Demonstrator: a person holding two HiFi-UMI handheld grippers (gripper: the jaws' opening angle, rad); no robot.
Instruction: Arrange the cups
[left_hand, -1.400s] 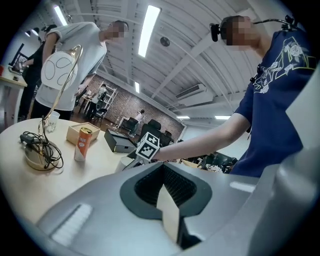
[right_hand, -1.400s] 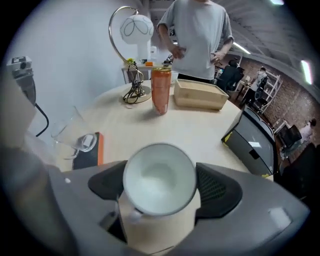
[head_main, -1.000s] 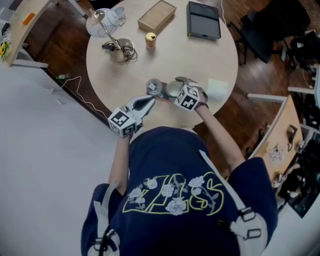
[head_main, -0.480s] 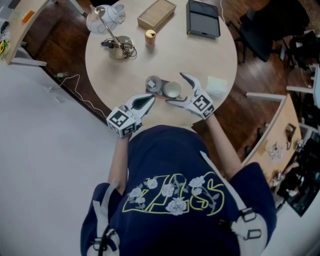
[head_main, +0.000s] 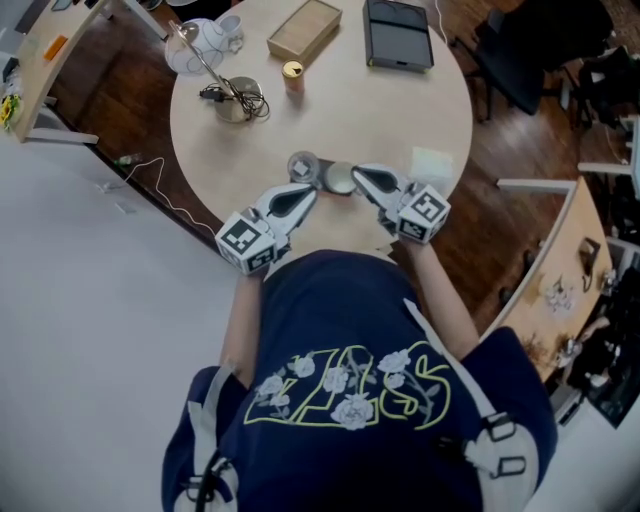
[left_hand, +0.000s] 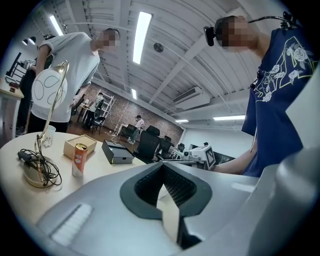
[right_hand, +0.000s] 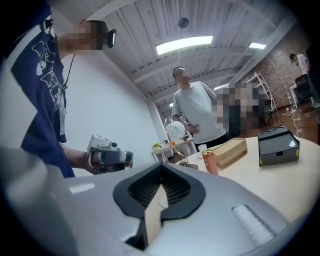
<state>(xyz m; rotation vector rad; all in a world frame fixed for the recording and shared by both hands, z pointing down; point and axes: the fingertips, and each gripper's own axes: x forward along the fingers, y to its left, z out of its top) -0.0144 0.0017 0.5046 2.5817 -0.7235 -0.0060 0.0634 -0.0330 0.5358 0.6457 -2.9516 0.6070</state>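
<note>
Two small metal cups stand side by side near the round table's front edge: the left cup (head_main: 303, 166) and the right cup (head_main: 341, 178). My left gripper (head_main: 311, 191) hovers just in front of the left cup, jaws shut and empty. My right gripper (head_main: 359, 173) is raised beside the right cup, at its right, shut with nothing in it. In both gripper views the pads meet with nothing between them, left gripper (left_hand: 162, 169) and right gripper (right_hand: 161, 173), and no cup shows there; each points roughly level over the table.
A desk lamp (head_main: 235, 100) with its cable, a drink can (head_main: 292, 72), a wooden box (head_main: 304, 30) and a black box (head_main: 398, 35) sit on the table's far half. A white paper (head_main: 432, 162) lies at the right edge. A person (left_hand: 65, 85) stands beyond the table.
My right gripper came off the right cup, opened wide, then shut and rose to the cup's right, turning toward level. The left gripper lifted a little. Both cups stay put.
</note>
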